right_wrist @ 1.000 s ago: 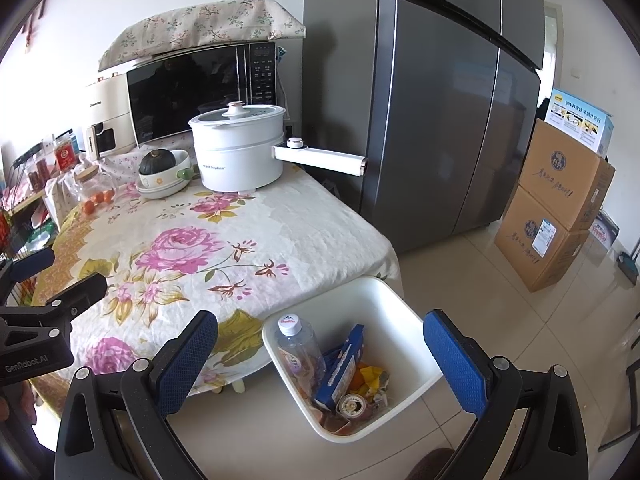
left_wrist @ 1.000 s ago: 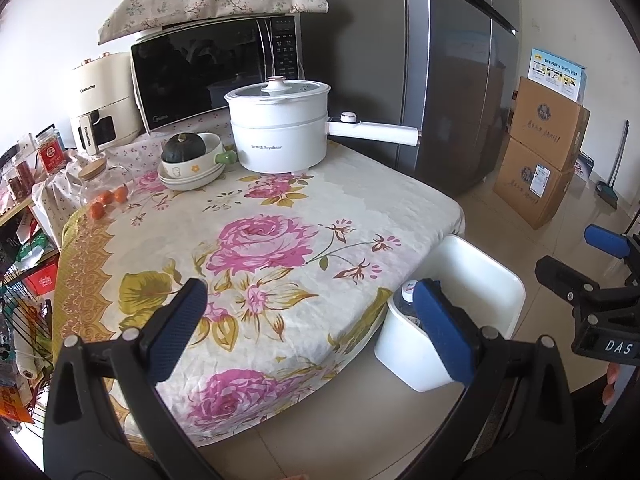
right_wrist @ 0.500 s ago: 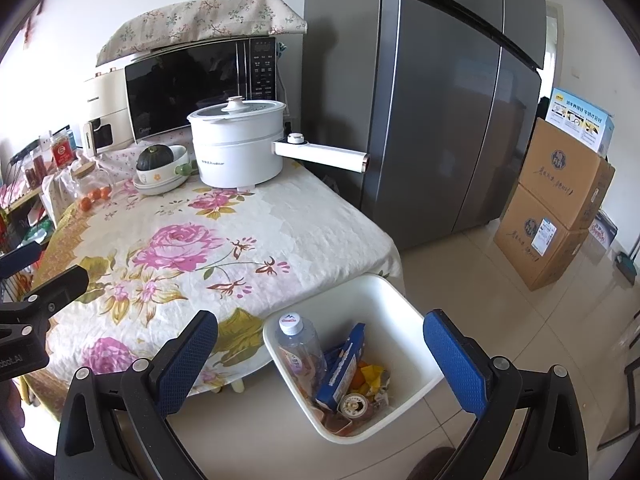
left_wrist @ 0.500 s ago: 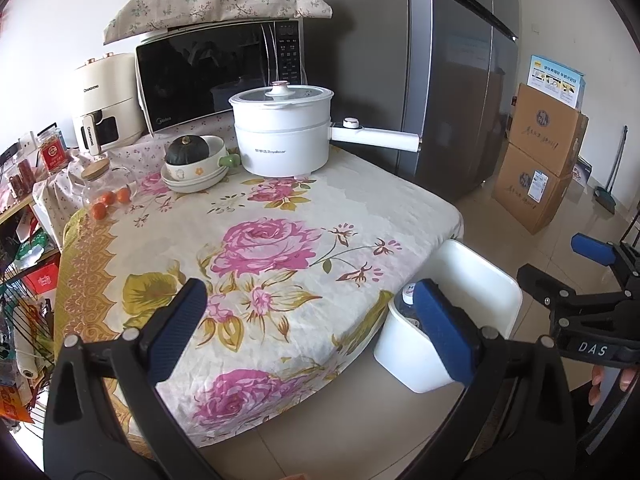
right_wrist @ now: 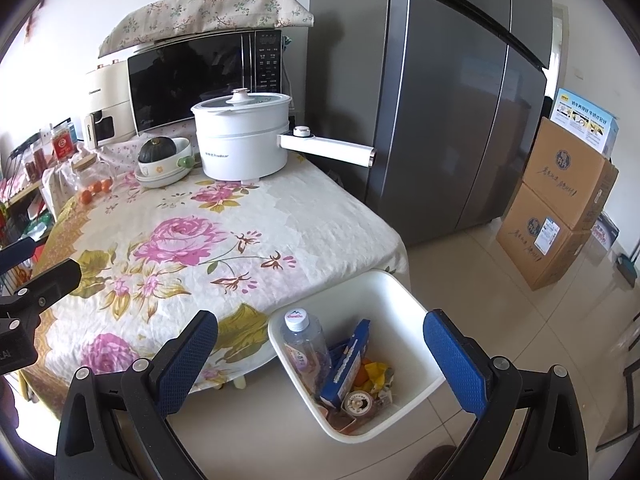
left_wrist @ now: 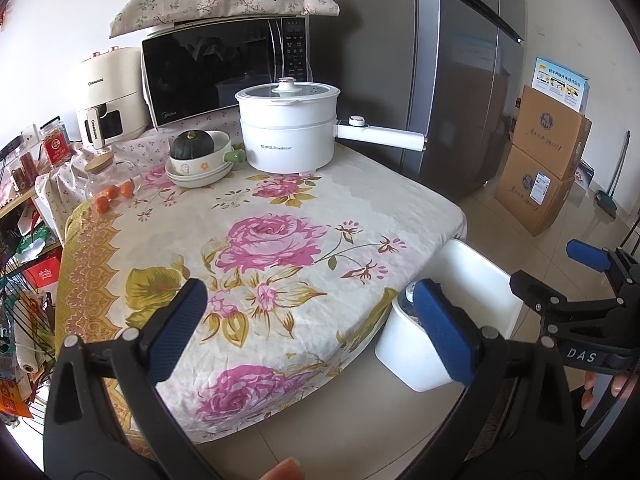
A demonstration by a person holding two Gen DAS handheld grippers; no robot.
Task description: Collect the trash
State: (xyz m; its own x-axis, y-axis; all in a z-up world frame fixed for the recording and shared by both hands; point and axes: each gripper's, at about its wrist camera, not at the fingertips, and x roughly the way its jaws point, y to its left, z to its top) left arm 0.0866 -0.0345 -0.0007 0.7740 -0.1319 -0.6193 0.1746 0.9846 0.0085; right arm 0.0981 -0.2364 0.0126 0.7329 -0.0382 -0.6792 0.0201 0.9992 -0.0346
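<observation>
A white bin (right_wrist: pixel 394 312) stands on the floor at the table's near right corner. It holds a plastic bottle (right_wrist: pixel 306 350), a blue carton (right_wrist: pixel 346 364), a small round can (right_wrist: pixel 358 402) and orange and yellow scraps. In the left wrist view only the bin's outer wall (left_wrist: pixel 416 360) and far rim show. My right gripper (right_wrist: pixel 320 356) hangs open above the bin with nothing between its fingers. My left gripper (left_wrist: pixel 310 328) is open over the table's front edge, empty. The right gripper (left_wrist: pixel 560 276) also shows at the right of the left wrist view.
The table with a floral cloth (left_wrist: pixel 280 240) carries a white electric pot (left_wrist: pixel 288 132) with a long handle, a bowl holding a green squash (left_wrist: pixel 192 148), a jar and small oranges (left_wrist: pixel 110 196), a microwave and an air fryer. A grey fridge (right_wrist: pixel 460 100) and stacked cardboard boxes (right_wrist: pixel 560 208) stand right.
Both cameras have drifted slightly; in the left wrist view the right gripper has shifted a little lower and left. Both grippers stay open and empty.
</observation>
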